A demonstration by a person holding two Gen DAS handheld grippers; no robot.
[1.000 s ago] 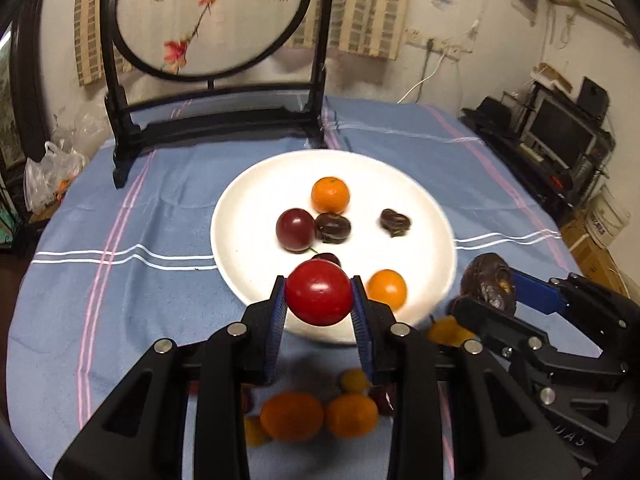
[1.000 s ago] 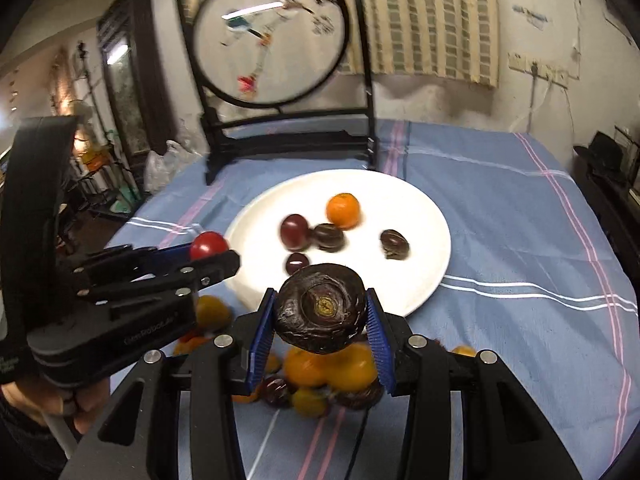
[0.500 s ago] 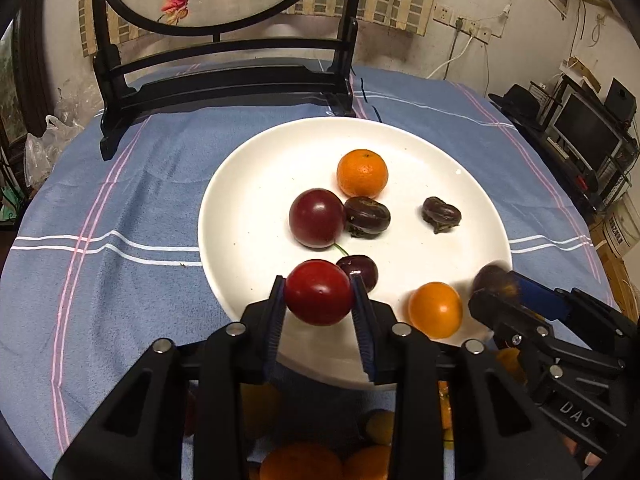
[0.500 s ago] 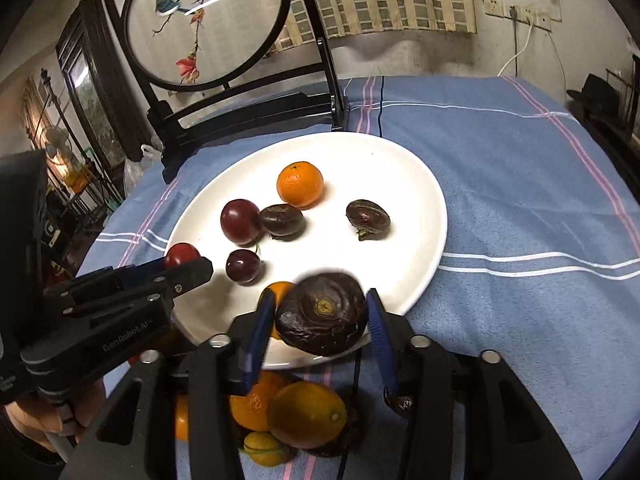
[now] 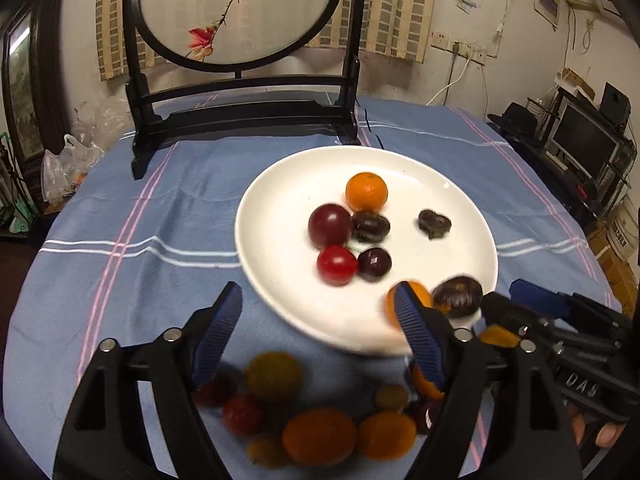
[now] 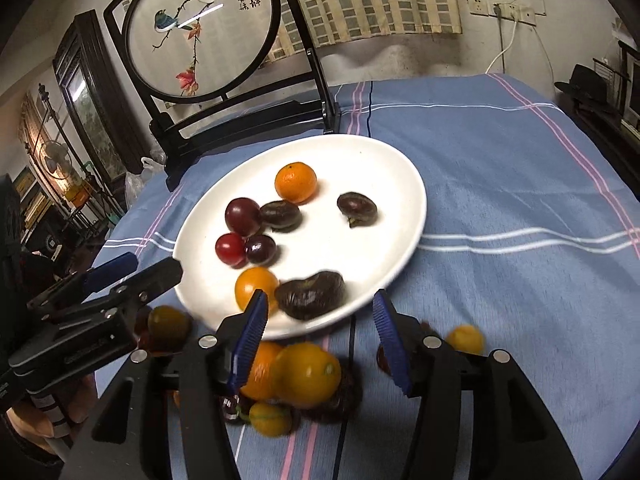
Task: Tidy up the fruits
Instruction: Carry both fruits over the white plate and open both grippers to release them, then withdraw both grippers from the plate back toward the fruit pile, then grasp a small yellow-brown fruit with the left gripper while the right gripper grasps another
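A white plate [image 5: 280, 200] [image 6: 380, 168] on the blue cloth holds several fruits. Among them are an orange [image 5: 367, 192], a red tomato [image 5: 337, 265] [image 6: 230, 249] and a wrinkled dark fruit [image 5: 458, 296] [image 6: 310, 294] near the front rim. My left gripper [image 5: 316, 300] [image 6: 152, 266] hovers at the plate's near edge, its jaws opening wide with nothing between them. At the plate's front rim, my right gripper [image 6: 320, 300] [image 5: 506, 294] has its jaws opening; the dark fruit lies on the plate just ahead of the tips, untouched by the pads. A pile of loose fruits [image 5: 320, 436] [image 6: 308, 374] lies on the cloth under both grippers.
A round embroidered screen on a black stand [image 5: 240, 12] [image 6: 200, 28] rises behind the plate. Plastic bags [image 5: 68, 160] sit past the table's left edge. A monitor and shelves [image 5: 584, 144] stand off to the right. A small yellow fruit [image 6: 464, 338] lies apart on the cloth.
The left gripper let the red tomato go onto the plate and its jaws spread wide. The right gripper set the dark fruit down by the front rim and opened off it.
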